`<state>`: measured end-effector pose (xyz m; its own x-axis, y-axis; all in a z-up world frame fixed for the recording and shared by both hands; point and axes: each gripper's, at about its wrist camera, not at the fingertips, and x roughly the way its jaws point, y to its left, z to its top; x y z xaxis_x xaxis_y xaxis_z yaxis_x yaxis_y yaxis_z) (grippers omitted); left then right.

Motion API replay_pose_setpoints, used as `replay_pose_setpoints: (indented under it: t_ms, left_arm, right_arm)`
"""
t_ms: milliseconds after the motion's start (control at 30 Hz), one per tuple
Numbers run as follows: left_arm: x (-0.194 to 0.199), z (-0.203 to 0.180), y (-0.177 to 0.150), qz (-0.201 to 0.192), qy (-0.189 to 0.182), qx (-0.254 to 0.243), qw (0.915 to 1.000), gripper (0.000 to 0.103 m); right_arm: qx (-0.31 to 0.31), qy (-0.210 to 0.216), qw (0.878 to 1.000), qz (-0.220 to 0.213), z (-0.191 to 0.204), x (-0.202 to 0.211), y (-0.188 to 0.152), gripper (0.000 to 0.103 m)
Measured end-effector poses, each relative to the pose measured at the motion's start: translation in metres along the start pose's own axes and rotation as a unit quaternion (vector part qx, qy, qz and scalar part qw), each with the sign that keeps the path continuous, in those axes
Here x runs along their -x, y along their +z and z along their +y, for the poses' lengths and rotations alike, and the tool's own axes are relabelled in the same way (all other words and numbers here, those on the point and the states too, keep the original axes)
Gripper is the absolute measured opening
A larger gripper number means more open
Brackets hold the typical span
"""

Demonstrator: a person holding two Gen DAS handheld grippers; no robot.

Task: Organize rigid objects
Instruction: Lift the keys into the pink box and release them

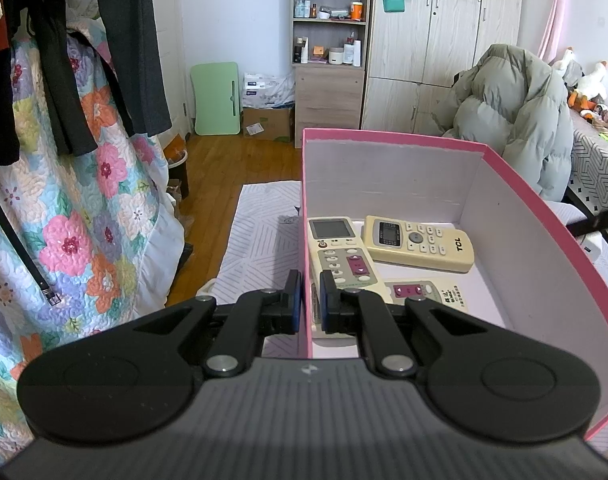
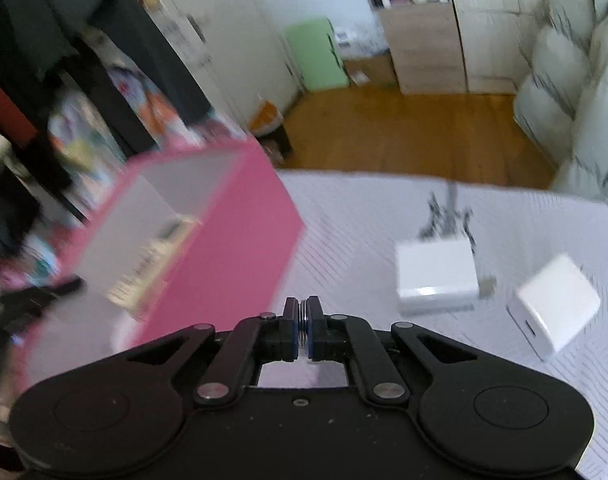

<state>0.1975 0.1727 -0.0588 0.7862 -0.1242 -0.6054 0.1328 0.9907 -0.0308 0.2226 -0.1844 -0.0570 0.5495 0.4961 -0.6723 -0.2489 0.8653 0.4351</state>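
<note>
The left wrist view looks into the pink box (image 1: 544, 240), which stands on a striped cloth (image 1: 260, 240), and only here do its contents read clearly: 3 remotes. 1 cream remote (image 1: 418, 243) marked TCL lies across the back, 1 long remote (image 1: 340, 252) runs toward the camera along the left wall, and a 3rd remote (image 1: 424, 294) is mostly covered by the gripper linkage. The left gripper (image 1: 311, 300) is clamped on the box's left wall, 1 pad outside and 1 inside, with the pink edge pinched between them.

The right wrist view is motion-blurred. It shows the box (image 2: 240, 248) from outside, tilted in frame, with only a smear of cream inside where the remotes lie. What this view adds is the cloth (image 2: 364, 220) to the right of the box, where 2 white chargers rest apart from each other: 1 charger (image 2: 436, 276) near the middle, what looks like a plug at its right edge, and 1 second charger (image 2: 556, 304) turned on a corner farther right. A dark smeared mark on the cloth behind them cannot be made out.

The right gripper (image 2: 303, 324) hovers over the cloth beside the box, its pads drawn together with nothing between them.
</note>
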Motion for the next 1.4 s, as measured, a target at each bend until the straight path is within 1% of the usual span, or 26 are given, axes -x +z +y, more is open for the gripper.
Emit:
replay_pose_setpoints:
  t_ms: [67,133,333,367,433,500,667,733,800,833,900,967,1033,1067,1133,1167,1267,1300,1333,1367,1400]
  left_arm:
    - [0.0,0.001,0.0,-0.002,0.001,0.003,1.0,0.008]
    - [0.0,0.002,0.0,-0.004,0.002,0.008,1.0,0.008]
    - [0.001,0.002,-0.001,-0.003,0.003,0.003,1.0,0.008]
    - [0.001,0.002,-0.002,-0.003,0.002,0.003,1.0,0.008]
    - [0.001,0.002,-0.001,-0.003,0.0,0.004,1.0,0.008]
    - [0.0,0.003,-0.001,-0.001,0.001,0.006,1.0,0.007]
    - [0.0,0.002,-0.001,-0.002,0.002,0.005,1.0,0.007]
    - [0.0,0.002,-0.001,-0.002,0.003,0.005,1.0,0.007]
    - [0.0,0.001,-0.001,-0.002,0.004,0.005,1.0,0.007]
    - [-0.001,0.001,0.0,-0.002,0.005,0.004,1.0,0.007]
    - [-0.001,0.001,0.0,-0.002,0.006,0.004,1.0,0.007]
    - [-0.001,0.003,-0.001,-0.002,0.001,0.006,1.0,0.007]
    - [-0.001,0.003,-0.001,-0.001,0.0,0.009,1.0,0.007]
    - [-0.001,0.003,-0.001,-0.002,0.001,0.008,1.0,0.007]
    - [-0.001,0.001,-0.001,-0.004,0.003,0.005,1.0,0.007]
    - [0.0,0.001,-0.002,-0.006,0.004,0.003,1.0,0.007]
    - [-0.001,0.003,-0.002,-0.006,-0.001,0.008,1.0,0.007]
    - [-0.001,0.003,-0.002,-0.005,-0.002,0.007,1.0,0.007]
    - [-0.001,0.003,-0.002,-0.005,-0.003,0.006,1.0,0.007]
    - [-0.001,0.003,-0.002,-0.005,-0.004,0.006,1.0,0.007]
    - [-0.001,0.004,-0.001,-0.004,-0.005,0.007,1.0,0.007]
  right_arm:
    - [0.004,0.015,1.0,-0.012,0.011,0.012,0.01,0.006]
    - [0.03,0.006,0.999,-0.03,0.025,0.02,0.017,0.006]
    - [0.072,0.021,0.995,-0.06,0.063,0.041,0.039,0.007]
    - [0.079,0.028,0.995,-0.057,0.069,0.043,0.044,0.007]
    - [0.074,0.057,0.995,-0.044,0.081,0.043,0.051,0.007]
    - [0.071,0.083,0.994,-0.031,0.089,0.042,0.048,0.007]
    - [0.081,0.121,0.989,0.001,0.11,0.025,0.044,0.007]
    - [0.092,0.125,0.988,0.018,0.121,0.014,0.044,0.007]
    - [0.116,0.121,0.985,0.032,0.132,0.002,0.046,0.007]
    - [0.141,0.116,0.982,0.043,0.142,-0.006,0.046,0.007]
    - [0.18,0.09,0.977,0.068,0.155,-0.022,0.048,0.007]
    - [0.212,0.072,0.97,0.094,0.166,-0.038,0.052,0.007]
    - [0.247,0.055,0.961,0.109,0.177,-0.056,0.054,0.007]
    - [0.263,0.047,0.957,0.109,0.183,-0.064,0.055,0.007]
    - [0.274,0.043,0.953,0.122,0.192,-0.084,0.058,0.007]
    - [0.274,0.04,0.953,0.124,0.194,-0.092,0.059,0.007]
    - [0.295,0.024,0.947,0.127,0.201,-0.118,0.062,0.007]
    - [0.298,0.023,0.945,0.134,0.2,-0.126,0.064,0.007]
    - [0.3,0.017,0.945,0.13,0.198,-0.128,0.066,0.008]
    - [0.296,0.005,0.948,0.114,0.195,-0.126,0.069,0.01]
    - [0.286,-0.003,0.952,0.107,0.191,-0.125,0.073,0.014]
